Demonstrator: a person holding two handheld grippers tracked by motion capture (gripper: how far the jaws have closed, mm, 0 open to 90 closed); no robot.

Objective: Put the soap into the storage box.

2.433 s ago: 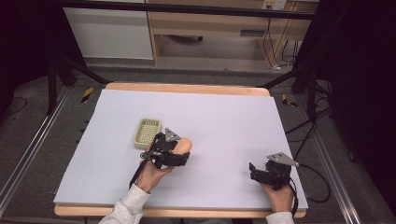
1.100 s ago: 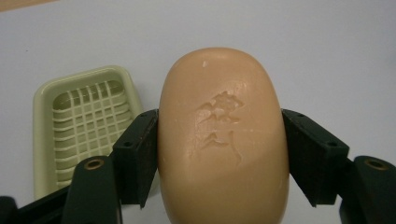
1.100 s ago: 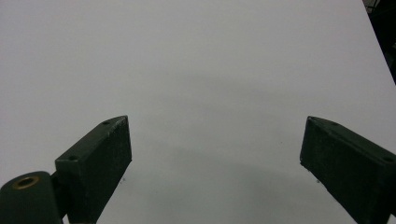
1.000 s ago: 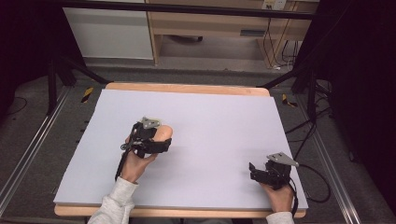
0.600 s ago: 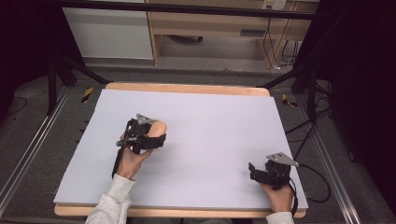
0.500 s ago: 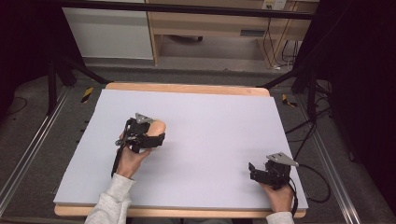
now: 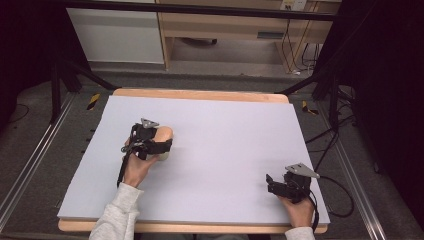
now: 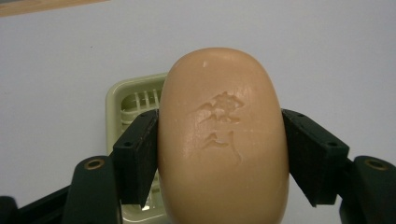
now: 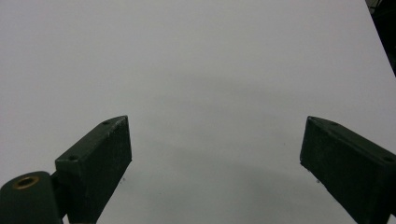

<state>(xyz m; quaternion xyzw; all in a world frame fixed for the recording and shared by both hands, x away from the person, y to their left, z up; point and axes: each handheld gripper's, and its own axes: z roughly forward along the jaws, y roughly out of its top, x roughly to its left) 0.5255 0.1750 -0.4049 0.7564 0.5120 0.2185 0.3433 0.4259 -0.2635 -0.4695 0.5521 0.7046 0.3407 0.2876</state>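
A peach-coloured oval bar of soap (image 8: 223,140) with an embossed mark sits between the two black jaws of my left gripper (image 8: 219,140), which is shut on its sides. Behind and below it lies a pale green slotted soap dish (image 8: 127,96), partly covered by the soap. In the high view the left gripper (image 7: 161,142) holds the soap (image 7: 164,134) over the left middle of the table, with the dish hidden beneath it. My right gripper (image 7: 271,183) rests near the front right edge; its jaws (image 9: 215,154) stand wide open with nothing between them.
The table (image 7: 235,130) is covered by a pale lavender sheet with a wooden rim. Cables trail off the right side (image 7: 330,150). Black stand legs and a shelf unit are on the floor behind the table.
My left gripper has carried the soap leftwards and a little farther back, over the soap dish, which the hand now hides in the high view. The right gripper has stayed still.
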